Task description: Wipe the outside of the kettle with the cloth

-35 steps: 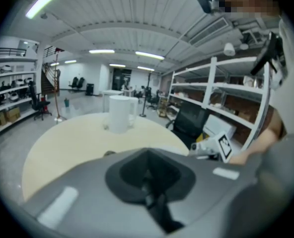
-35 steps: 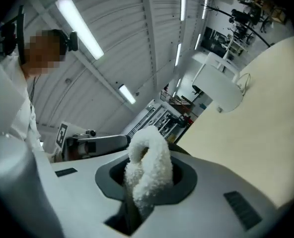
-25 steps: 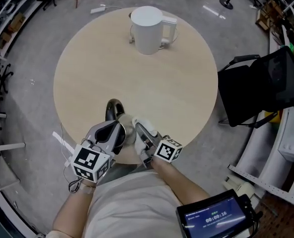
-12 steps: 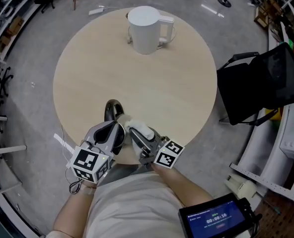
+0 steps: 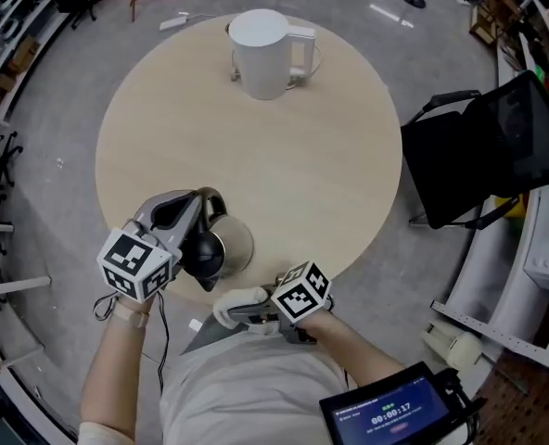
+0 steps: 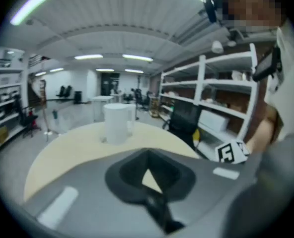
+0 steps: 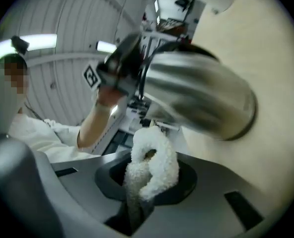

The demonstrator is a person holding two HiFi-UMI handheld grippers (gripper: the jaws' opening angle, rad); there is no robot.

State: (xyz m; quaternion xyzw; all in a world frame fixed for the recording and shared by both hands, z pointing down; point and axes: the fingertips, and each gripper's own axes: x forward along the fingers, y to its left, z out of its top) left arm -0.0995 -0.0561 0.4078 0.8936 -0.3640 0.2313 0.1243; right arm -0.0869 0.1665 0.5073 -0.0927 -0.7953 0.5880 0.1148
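A steel kettle [image 5: 226, 247] with a black handle hangs tilted over the near edge of the round table [image 5: 330, 156]. My left gripper [image 5: 189, 219] is shut on that handle. In the right gripper view the kettle [image 7: 196, 100] lies on its side above the tabletop, its base turned right. My right gripper [image 5: 256, 315] sits just off the table edge, below the kettle, shut on a white fluffy cloth [image 5: 236, 306]. The cloth [image 7: 152, 165] bulges out of the jaws a short way under the kettle, apart from it.
A white jug kettle [image 5: 259, 54] stands at the table's far side, also seen in the left gripper view as the white jug [image 6: 118, 123]. A black chair [image 5: 483, 156] stands right of the table. A screen [image 5: 395, 415] sits at lower right.
The left gripper has carried the kettle up and leftward and tipped it. The right gripper with the cloth has drawn back off the table edge, beneath the kettle.
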